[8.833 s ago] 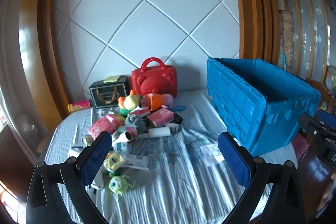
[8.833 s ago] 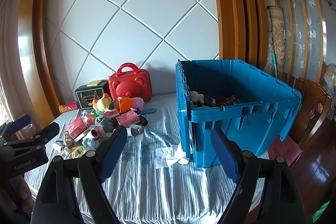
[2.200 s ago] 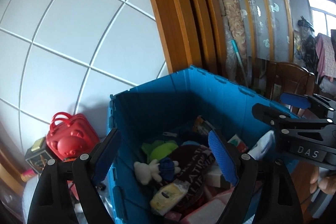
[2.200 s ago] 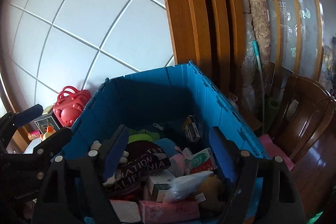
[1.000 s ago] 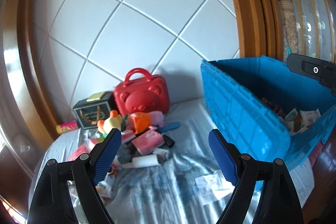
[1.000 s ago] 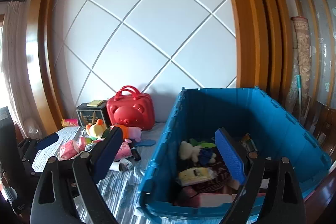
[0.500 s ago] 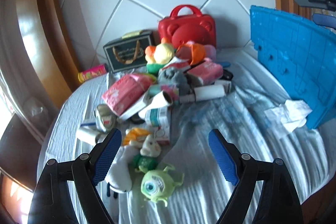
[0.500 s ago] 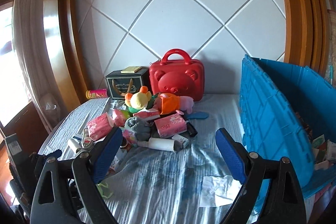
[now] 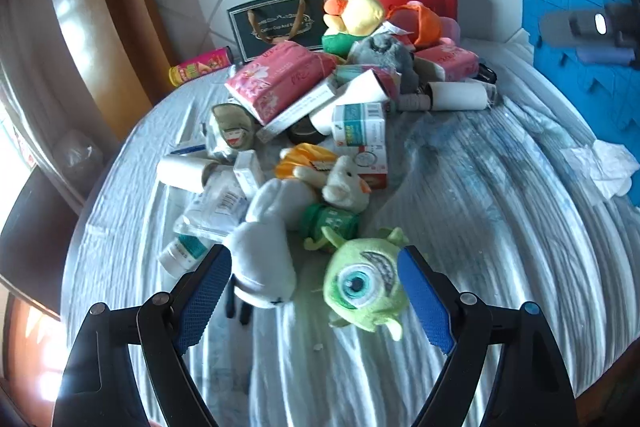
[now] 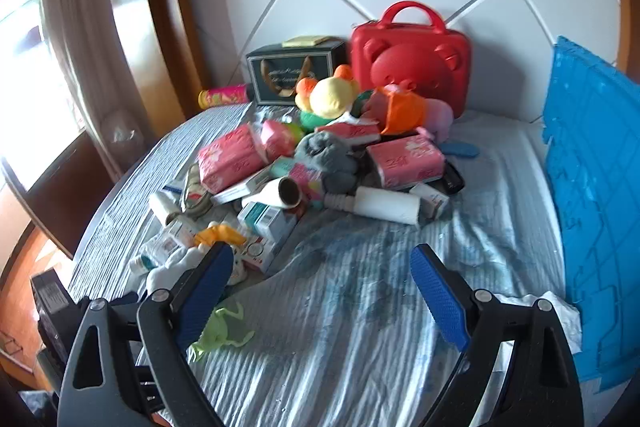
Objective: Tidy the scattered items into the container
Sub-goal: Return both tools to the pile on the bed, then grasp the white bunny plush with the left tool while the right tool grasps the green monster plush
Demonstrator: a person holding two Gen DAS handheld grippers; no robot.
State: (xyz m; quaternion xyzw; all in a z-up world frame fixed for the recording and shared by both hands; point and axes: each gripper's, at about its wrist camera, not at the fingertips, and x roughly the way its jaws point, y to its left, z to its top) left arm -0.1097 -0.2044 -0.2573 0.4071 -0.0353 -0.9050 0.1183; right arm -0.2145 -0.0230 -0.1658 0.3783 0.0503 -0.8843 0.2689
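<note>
Left gripper (image 9: 314, 297): I have it low over the bed now, just in front of the toy pile. Its blue pads are spread wide and hold nothing.

Right gripper (image 10: 322, 289): Also spread wide and empty. It hangs higher, in front of the pile and a bit nearer the blue box.

What changed: A moment ago both grippers looked down into the blue box (image 10: 592, 211). Now both have swung back to the pile, and the left one has dropped much closer in the last half second.

Green one-eyed toy (image 9: 366, 287): It sits at the front edge of the pile, between my left pads but nearer the right-side pad. Nothing touches it yet.

White soft toy (image 9: 262, 259): It lies just beside the green toy, close to the other left pad.

Pile: Pink tissue packs (image 9: 280, 79), a paper roll (image 10: 386, 205), small boxes and plush toys sit heaped in front of the red bear case (image 10: 412, 61).

Blue box: It stands to the right of the pile, well apart from the green toy.

What it means: I think my last drop is done and a new pick begins. The green toy looks like the next grab. Lots of things remain on the bed.
</note>
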